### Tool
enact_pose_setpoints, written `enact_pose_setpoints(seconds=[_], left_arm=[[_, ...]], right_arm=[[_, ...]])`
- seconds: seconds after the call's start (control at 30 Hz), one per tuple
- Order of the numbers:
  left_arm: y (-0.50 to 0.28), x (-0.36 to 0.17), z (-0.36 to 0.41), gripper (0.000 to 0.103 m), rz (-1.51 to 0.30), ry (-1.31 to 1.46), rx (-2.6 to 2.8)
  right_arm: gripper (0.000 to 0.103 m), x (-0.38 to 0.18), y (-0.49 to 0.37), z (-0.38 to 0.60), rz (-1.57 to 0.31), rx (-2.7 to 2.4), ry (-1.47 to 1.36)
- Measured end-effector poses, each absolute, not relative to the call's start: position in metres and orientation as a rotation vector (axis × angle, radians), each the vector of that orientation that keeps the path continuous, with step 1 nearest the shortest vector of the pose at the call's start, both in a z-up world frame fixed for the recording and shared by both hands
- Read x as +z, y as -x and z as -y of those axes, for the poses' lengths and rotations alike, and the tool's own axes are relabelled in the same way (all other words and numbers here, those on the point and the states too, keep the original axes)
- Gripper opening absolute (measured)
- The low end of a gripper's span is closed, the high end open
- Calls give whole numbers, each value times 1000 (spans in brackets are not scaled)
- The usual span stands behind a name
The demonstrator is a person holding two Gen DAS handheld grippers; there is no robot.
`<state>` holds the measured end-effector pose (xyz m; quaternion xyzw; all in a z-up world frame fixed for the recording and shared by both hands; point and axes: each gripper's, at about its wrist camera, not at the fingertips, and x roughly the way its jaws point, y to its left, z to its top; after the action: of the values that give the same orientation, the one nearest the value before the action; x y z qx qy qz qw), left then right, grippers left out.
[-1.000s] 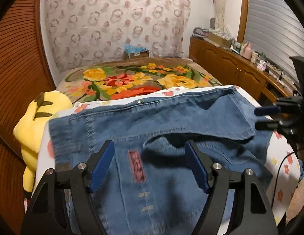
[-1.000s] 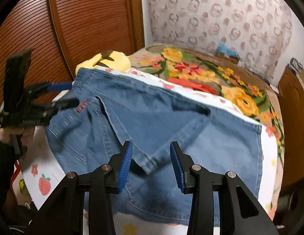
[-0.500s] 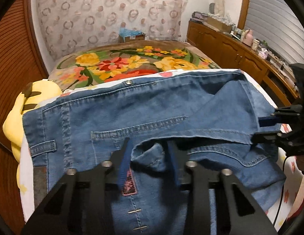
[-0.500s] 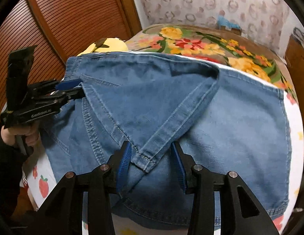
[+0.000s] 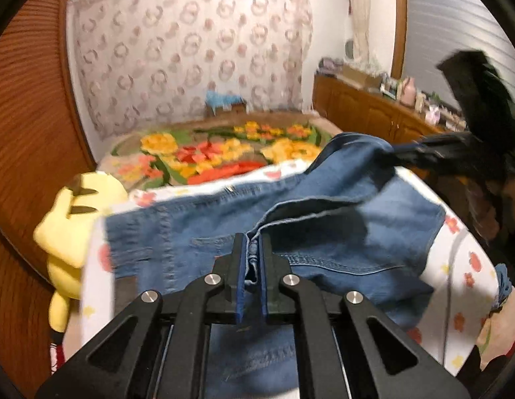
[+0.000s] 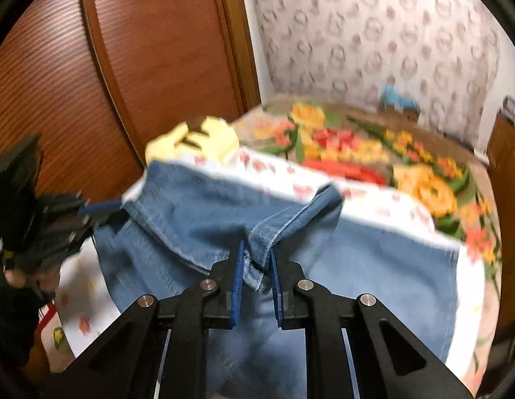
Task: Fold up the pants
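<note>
The pants [image 5: 340, 232], blue denim, are spread over a white fruit-print cloth [image 5: 470, 266] in the middle of both views, their near end cut off below the black gripper frames. The left gripper [image 5: 252, 249], low centre, has just been closing and is pinched on a bunched hem. The right gripper [image 6: 256, 259] has likewise been closing and is clamped on a hem corner. Both views are blurred; a yellow plush toy [image 5: 78, 209] is partly hidden at left.
</note>
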<state>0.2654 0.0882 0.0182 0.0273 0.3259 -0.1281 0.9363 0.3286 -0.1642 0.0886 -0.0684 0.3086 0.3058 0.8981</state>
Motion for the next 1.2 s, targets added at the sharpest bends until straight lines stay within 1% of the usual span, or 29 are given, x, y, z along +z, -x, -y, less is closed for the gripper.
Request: enact_pose_setpoints(seconds=[0.13,0.23,0.43,0.53,0.63,0.83,0.87,0.9,0.93,0.97,1.0,1.03,1.07,1.13,1.2], left_arm=[[-231,37,-118,8,-618,-23,-214],[-216,37,-139,8,-618,-10,-168],[-200,13,-183,8,-663,53,-78],[-197,-3,-195,8,-688,77,-60],[-198,-17,-203,8,-716,95,-49],[-208,-38,-211,8,-771,115,-45],[-210,-40,-212,8,-780,120,-40],[-211,-42,-212,11,-788,119,-33],[-211,-43,-212,14,-788,110,-24],[-211,-43,-212,17,-787,103,-14],[-210,-43,-213,26,-785,101,-7],[-210,-43,-214,33,-782,103,-4],[-210,-41,-215,37,-778,102,2],[-211,-37,-216,47,-767,96,5],[-215,-33,-218,49,-752,97,2]], right_arm=[[15,117,-336,133,-580,678,169],[15,122,-341,101,-562,730,206],[15,107,-361,33,-584,817,269],[15,93,-385,4,-610,841,294],[15,84,-404,-26,-629,864,320],[15,69,-431,-56,-673,854,340],[17,67,-435,-59,-680,859,325],[22,63,-441,-64,-687,864,303],[24,63,-443,-61,-691,867,282],[31,65,-444,-59,-682,872,261],[35,67,-444,-57,-666,873,250],[35,69,-443,-55,-649,868,248],[35,68,-440,-53,-636,862,249],[35,69,-435,-42,-618,855,257],[35,68,-431,-30,-614,854,269]])
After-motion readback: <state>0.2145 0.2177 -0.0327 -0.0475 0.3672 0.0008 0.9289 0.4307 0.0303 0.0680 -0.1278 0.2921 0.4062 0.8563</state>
